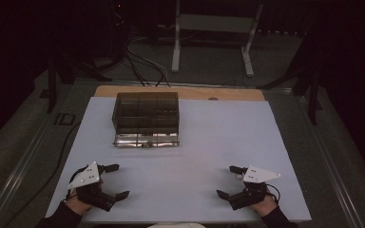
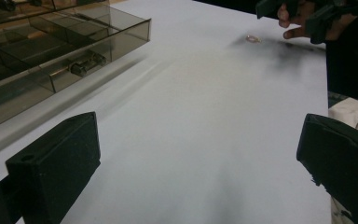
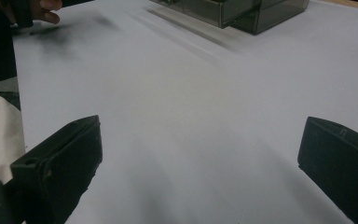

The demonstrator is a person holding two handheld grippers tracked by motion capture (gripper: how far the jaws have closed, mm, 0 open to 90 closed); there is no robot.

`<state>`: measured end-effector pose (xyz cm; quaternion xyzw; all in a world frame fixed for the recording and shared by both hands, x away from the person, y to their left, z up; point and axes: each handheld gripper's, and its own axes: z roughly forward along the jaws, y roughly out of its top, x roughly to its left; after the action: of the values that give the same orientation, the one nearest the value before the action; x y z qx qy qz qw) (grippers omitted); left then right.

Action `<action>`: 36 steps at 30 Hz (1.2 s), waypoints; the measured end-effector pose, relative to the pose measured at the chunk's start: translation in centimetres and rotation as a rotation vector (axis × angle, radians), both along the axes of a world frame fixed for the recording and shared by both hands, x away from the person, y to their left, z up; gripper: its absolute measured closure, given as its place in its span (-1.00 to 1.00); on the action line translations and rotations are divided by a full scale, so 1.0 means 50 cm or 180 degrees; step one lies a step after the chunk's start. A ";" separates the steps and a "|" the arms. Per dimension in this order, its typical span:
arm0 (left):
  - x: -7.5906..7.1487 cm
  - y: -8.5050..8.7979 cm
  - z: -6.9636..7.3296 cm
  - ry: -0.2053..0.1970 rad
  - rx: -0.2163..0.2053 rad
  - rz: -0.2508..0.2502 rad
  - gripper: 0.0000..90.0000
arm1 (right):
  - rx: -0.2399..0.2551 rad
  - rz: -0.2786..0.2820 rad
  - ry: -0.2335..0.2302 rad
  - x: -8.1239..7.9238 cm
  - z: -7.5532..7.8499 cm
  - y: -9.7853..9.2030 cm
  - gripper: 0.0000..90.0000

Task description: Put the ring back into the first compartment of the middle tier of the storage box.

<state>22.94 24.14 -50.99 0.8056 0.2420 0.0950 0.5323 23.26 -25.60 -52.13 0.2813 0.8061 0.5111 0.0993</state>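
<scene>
Here, a smoky transparent box (image 1: 146, 118) with inner compartments stands on the far left part of the white tabletop (image 1: 218, 137), well apart from both grippers. In the left gripper view its dividers and a small metal clasp (image 2: 86, 62) on its near side can be made out; whether anything lies in the compartments cannot be told.

The left gripper (image 1: 115, 181) rests at the near left corner of the tabletop, held in a hand (image 1: 78, 203) that comes in from the near edge, with a grey three-cornered plate (image 1: 85, 176) on top. Its fingers (image 2: 56, 165) stand wide apart, with nothing but bare white surface between them.

The right gripper (image 1: 229, 181) sits at the near right, in the other hand (image 1: 264, 204), and its fingers (image 3: 58, 163) are likewise spread wide over bare tabletop, holding nothing. The two grippers point inward toward each other, each well apart from the other.

In the left gripper view a small pale ring-like thing (image 2: 253, 38) lies on the tabletop just beside the right hand; what it is cannot be told.

Beyond the far edge of the tabletop, cables (image 1: 147, 66) trail over the floor by a white frame (image 1: 214, 28).
</scene>
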 end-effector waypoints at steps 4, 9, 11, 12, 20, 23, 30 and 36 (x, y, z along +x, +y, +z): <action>0.001 -0.003 0.001 -0.0014 0.0000 0.0010 -0.98 | -0.0027 0.0043 0.0039 0.000 -0.002 -0.002 -1.00; 0.001 -0.005 0.000 -0.0002 0.0018 -0.0001 -0.98 | -0.0060 0.0093 0.0028 -0.004 0.001 0.000 -1.00; -0.001 -0.005 0.000 -0.0019 0.0021 -0.0006 -0.98 | -0.0081 0.0130 0.0021 -0.006 0.002 0.004 -1.00; -0.001 -0.004 0.001 -0.0024 0.0016 -0.0003 -0.98 | -0.0102 0.0161 0.0002 -0.008 0.003 0.008 -1.00; -0.003 -0.001 -0.001 -0.0029 -0.0004 -0.0021 -0.98 | -0.0164 0.0329 -0.0079 -0.019 0.032 0.024 -1.00; -0.007 -0.001 0.000 -0.0045 0.0003 -0.0044 -0.98 | -0.0085 0.0339 -0.0138 -0.021 0.052 0.026 -1.00; -0.007 -0.002 0.001 -0.0041 -0.0021 -0.0056 -0.98 | -0.0070 0.0319 -0.0279 -0.023 0.079 0.032 -1.00; -0.008 -0.002 0.000 -0.0044 -0.0009 -0.0076 -0.98 | -0.0007 0.0279 -0.0450 -0.027 0.110 0.027 -1.00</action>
<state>22.55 24.01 -51.00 0.8070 0.2288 0.0939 0.5362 21.89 -24.23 -46.64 0.2088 0.8092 0.5327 0.1338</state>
